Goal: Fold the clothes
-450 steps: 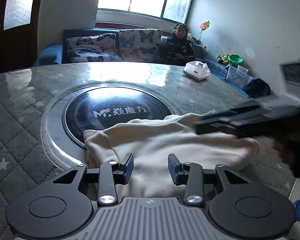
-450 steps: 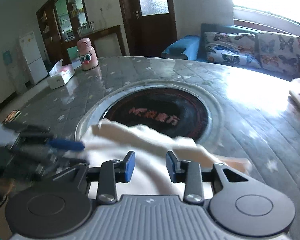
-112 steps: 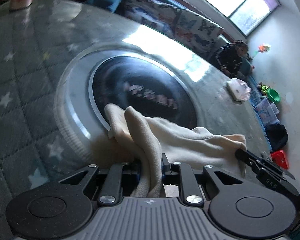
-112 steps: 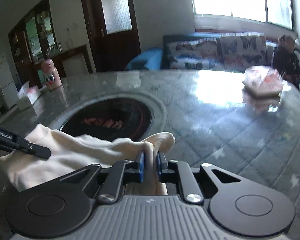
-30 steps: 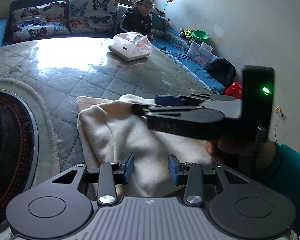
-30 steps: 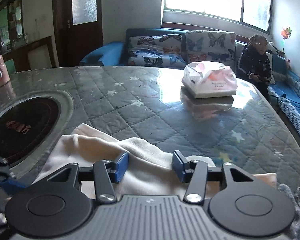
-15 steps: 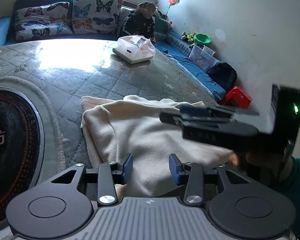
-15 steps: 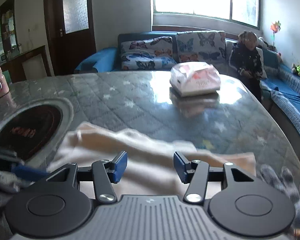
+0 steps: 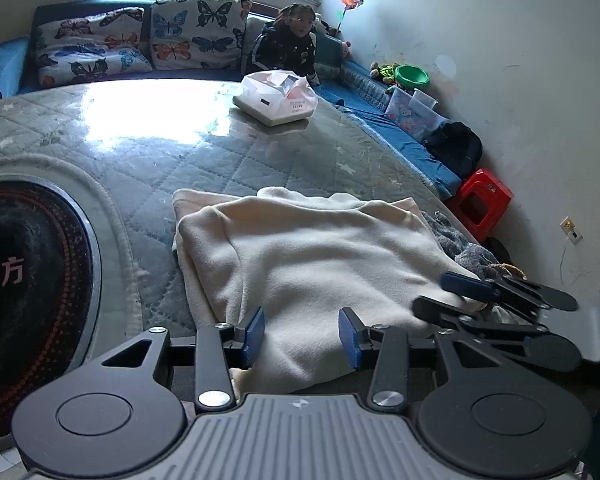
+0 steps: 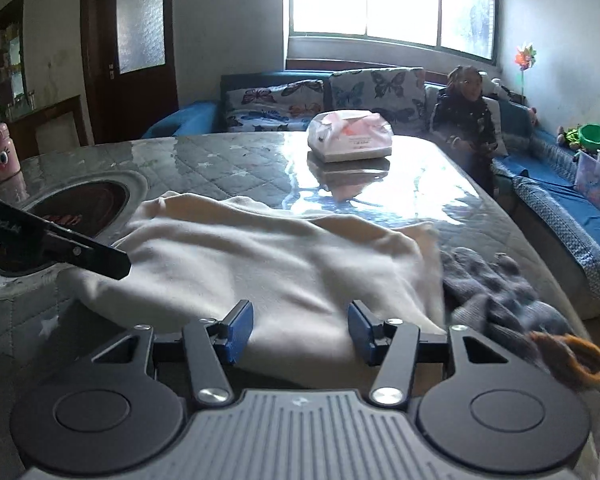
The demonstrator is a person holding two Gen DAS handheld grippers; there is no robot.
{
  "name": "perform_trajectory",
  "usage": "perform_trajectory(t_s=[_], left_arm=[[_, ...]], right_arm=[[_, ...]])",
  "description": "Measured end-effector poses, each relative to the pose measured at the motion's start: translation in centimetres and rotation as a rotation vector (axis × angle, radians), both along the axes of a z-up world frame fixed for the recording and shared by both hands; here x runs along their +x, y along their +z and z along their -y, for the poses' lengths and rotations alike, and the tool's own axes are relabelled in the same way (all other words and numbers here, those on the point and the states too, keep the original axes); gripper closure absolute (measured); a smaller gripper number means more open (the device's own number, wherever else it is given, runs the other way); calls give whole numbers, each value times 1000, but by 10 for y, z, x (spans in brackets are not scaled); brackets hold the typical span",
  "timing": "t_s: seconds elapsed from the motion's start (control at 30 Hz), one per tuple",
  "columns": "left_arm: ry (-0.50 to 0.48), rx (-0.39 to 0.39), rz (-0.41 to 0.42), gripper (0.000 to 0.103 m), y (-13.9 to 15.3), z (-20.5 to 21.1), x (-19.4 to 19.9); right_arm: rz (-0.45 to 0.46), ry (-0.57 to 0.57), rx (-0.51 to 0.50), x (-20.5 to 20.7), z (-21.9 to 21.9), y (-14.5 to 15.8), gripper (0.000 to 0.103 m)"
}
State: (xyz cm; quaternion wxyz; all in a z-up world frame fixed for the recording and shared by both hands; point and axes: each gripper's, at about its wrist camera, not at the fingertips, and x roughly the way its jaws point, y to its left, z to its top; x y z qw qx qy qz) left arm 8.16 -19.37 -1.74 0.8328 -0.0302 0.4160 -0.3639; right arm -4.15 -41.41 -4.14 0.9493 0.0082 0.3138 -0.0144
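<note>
Cream fleece garment (image 9: 316, 256) folded, flat on quilted table (image 9: 228, 152).

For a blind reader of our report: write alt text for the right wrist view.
A folded cream fleece garment lies on a grey quilted table under a glossy cover, with the right gripper above its near edge, blue-padded fingers apart and holding nothing. A grey knitted garment lies to its right, the left gripper's black tip enters from the left, and a white tissue pack sits behind.

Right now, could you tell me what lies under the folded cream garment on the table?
The cream garment lies on the quilted table cover. Its right edge overlaps a grey knit garment; how far that reaches underneath is hidden.
</note>
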Motion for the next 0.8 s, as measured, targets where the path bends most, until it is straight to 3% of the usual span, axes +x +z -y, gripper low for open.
perform_trajectory(t_s=[0.23,0.53,0.67,0.77,0.8], left_arm=[[5,86,54,57,-4,14,-8],[31,105,70,53,1,9,-18],[42,113,75,47,3,5,-25],[60,128,85,36,4,1,-31],[63,130,85,34,4,-2,-33]], right_arm=[[-3,-36,25,-10,8,0,49],[4,-44,20,-15,5,4,45],[6,-42,18,-18,-2,7,37],[2,-39,17,-21,-8,8,17],[3,-37,14,-22,-11,7,17]])
